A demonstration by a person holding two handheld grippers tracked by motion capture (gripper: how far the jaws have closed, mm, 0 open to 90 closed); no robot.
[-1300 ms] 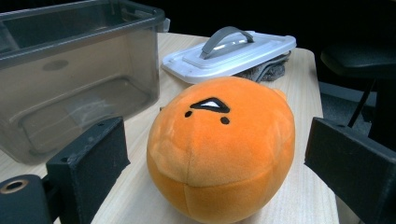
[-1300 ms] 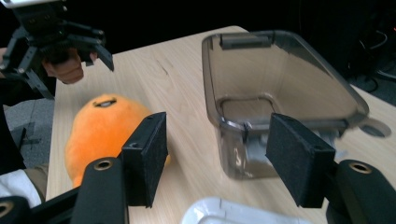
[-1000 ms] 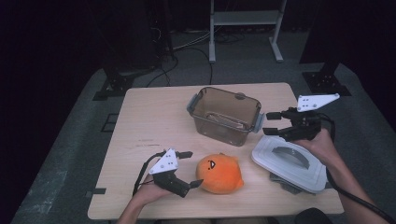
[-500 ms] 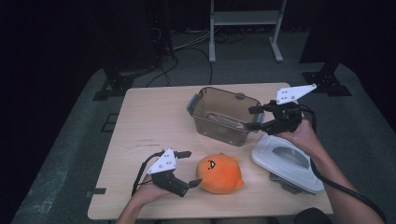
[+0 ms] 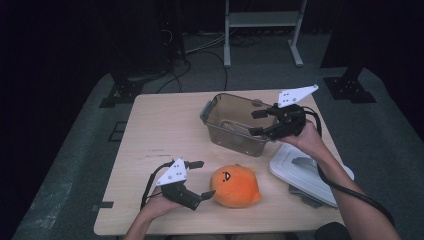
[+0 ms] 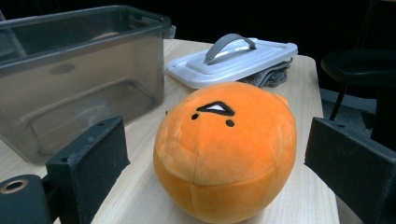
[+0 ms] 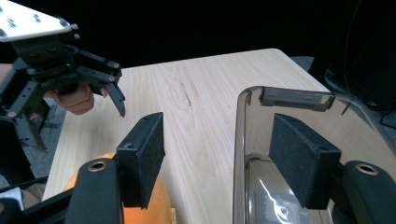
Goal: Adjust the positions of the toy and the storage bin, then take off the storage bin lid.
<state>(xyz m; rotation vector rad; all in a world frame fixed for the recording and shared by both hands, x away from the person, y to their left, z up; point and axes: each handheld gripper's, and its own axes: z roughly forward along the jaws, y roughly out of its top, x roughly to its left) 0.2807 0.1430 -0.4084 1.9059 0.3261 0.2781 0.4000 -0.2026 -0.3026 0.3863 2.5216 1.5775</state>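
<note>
One orange plush (image 5: 235, 185), one bin (image 5: 235, 123), one lid (image 5: 310, 172), two grippers

We found no writing, label, brand or number that could be read in any of the views. The only mark was the stitched face on the orange plush toy (image 6: 224, 154), at the centre of the left gripper view: a black triangle with a white middle and two black dots beside it, a drawn figure and not lettering.
</note>
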